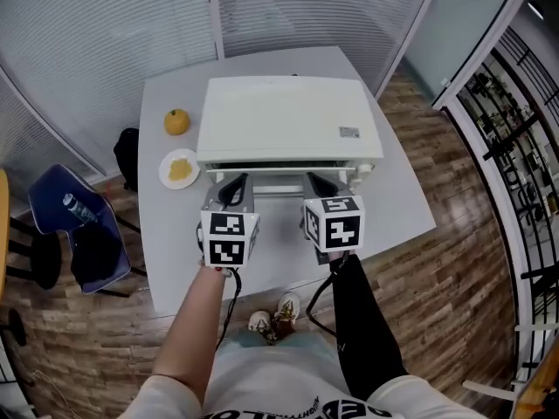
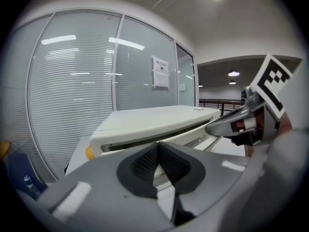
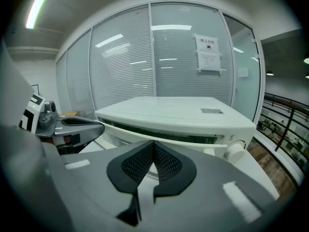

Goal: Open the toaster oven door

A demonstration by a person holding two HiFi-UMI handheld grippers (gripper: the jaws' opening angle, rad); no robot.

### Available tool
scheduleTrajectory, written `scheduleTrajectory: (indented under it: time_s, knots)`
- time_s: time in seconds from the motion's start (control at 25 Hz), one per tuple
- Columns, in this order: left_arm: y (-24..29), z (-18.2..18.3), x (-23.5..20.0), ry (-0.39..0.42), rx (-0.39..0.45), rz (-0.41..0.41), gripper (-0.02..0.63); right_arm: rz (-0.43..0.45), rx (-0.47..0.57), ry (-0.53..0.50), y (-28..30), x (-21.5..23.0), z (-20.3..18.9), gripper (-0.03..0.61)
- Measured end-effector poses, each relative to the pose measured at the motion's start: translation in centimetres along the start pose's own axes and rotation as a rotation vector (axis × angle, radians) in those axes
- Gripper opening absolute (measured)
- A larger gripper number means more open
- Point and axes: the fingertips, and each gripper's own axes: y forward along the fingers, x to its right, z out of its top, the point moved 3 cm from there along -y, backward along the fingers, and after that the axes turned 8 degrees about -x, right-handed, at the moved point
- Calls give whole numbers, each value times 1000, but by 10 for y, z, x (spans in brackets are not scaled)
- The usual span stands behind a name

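Toaster oven [image 1: 286, 119] just ahead of left claw [image 1: 233, 183] and right claw [image 1: 320, 182]

The label [image 1: 349, 132] on the toaster oven [image 1: 284, 116] is unreadably small

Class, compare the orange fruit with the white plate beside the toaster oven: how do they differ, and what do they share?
The orange fruit is a round ball; the white plate is a flat disc. The fruit lies bare on the table; the plate carries yellow food. The fruit sits farther back on the table than the plate. Both rest on the table, left of the toaster oven.
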Motion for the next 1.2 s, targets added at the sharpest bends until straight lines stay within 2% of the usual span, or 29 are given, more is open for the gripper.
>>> scheduleTrajectory:
  time_s: [0.44, 0.72, 0.96, 1.2]
  knots:
    - [-32, -44, 19, 18, -42, -35, 57, -50, -47, 24, -22, -22, -49, 2]
    - [-48, -93, 39, -10, -80, -79, 57, -96, -82, -25, -37, -37, -102, 2]
    - [-53, -131, 60, -21, -96, -119, 57, -88, -110, -49, -43, -47, -145, 2]
    - [-53, -169, 71, -48, -122, -108, 57, -59, -139, -3, -36, -51, -182, 2]
